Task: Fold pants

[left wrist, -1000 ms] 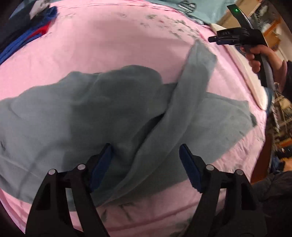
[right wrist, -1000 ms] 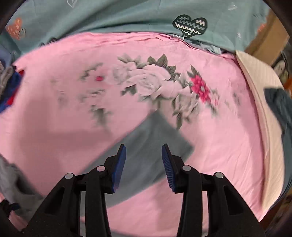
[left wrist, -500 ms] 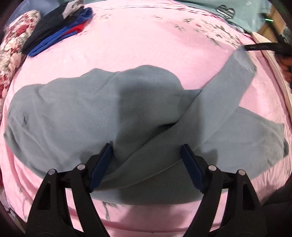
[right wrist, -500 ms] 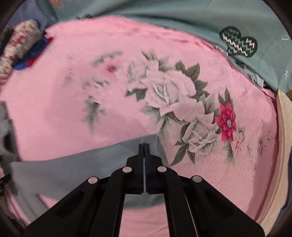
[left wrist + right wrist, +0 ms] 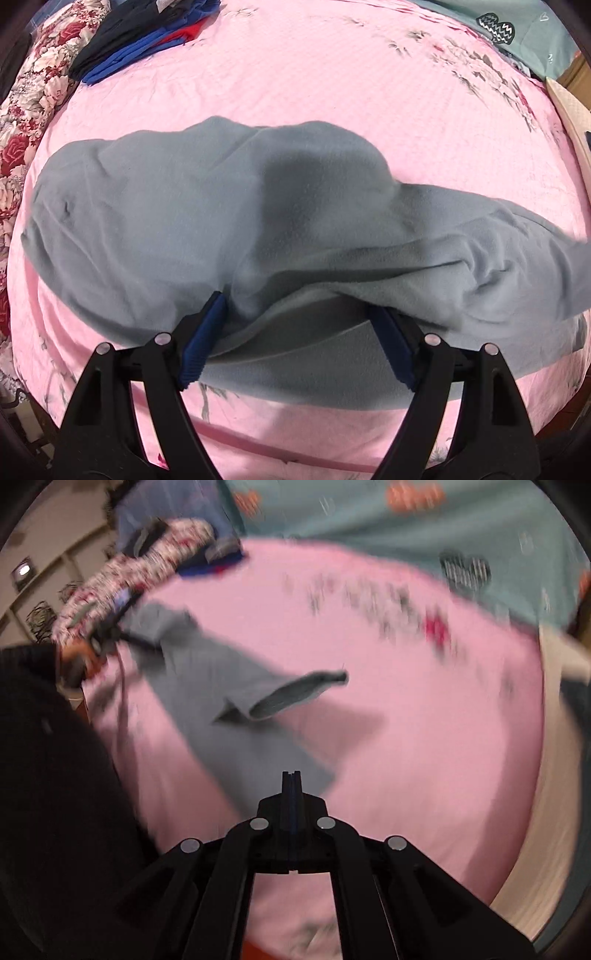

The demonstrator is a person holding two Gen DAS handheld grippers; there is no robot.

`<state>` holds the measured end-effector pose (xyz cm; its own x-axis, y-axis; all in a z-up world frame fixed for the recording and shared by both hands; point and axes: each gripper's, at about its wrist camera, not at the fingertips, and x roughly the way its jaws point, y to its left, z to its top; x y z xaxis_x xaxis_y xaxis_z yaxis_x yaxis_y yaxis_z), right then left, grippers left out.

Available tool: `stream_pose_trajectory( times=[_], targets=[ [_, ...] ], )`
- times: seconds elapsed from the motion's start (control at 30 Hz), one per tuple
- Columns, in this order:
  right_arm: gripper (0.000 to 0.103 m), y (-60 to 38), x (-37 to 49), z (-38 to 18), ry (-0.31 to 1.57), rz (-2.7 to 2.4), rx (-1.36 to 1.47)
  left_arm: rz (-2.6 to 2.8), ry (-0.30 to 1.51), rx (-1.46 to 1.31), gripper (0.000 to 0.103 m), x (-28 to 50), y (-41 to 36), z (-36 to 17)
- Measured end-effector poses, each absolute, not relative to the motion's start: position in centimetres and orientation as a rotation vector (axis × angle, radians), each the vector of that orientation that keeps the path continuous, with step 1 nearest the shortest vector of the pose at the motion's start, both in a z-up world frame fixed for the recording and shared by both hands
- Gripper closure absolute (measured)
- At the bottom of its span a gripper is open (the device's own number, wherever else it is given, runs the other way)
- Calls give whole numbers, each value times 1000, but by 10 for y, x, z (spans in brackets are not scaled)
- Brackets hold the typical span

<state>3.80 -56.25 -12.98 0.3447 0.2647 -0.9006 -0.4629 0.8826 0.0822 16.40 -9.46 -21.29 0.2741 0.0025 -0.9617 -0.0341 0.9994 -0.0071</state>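
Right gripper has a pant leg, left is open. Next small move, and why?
Probably carry the right gripper, shut on the pants, further across so the lifted leg lies over the other one. In the left wrist view that leg drapes crookedly and bunched above the pink sheet, while the left gripper hangs open over the crotch.

Pants (image 5: pixel 207 206): grey-blue cloth, matt, soft fleece-like nap w/ fine fuzz, no sheen. Bedsheet (image 5: pixel 332 81): pink woven cloth, matt, faint dotted texture, printed flowers. Left gripper (image 5: pixel 295 343): black plastic arms, semi-gloss, silver metal-looking rivets; pads (image 5: pixel 201 343) blue, ribbed, matt. Right gripper (image 5: pixel 291 786): same black plastic, blurred. Folded clothes (image 5: pixel 140 40): smooth dark & blue fabric. Floral quilt (image 5: pixel 33 85): printed cloth.
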Motion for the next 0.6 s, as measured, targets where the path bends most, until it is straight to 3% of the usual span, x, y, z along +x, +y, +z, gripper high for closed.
stream_pose_trajectory(
  times=[0.07,0.17,0.23,0.3,0.47,0.6],
  targets=[
    [102,-575,31,-150,1185,406,-46,40,1306,-30,20,166,-95,-213],
    [95,-572,33,-144,1082,390,197,81,1315,-29,16,167,-96,-213],
    [94,-557,40,-143,1041,412,210,101,1314,-15,16,168,-99,-212],
    [90,-533,45,-148,1025,442,77,112,1309,-2,15,168,-101,-212],
    [66,-488,55,-169,968,491,-398,108,1312,-4,14,167,-101,-211],
    [67,-475,68,-191,934,531,-641,114,1299,-2,12,162,-96,-211]
  ],
)
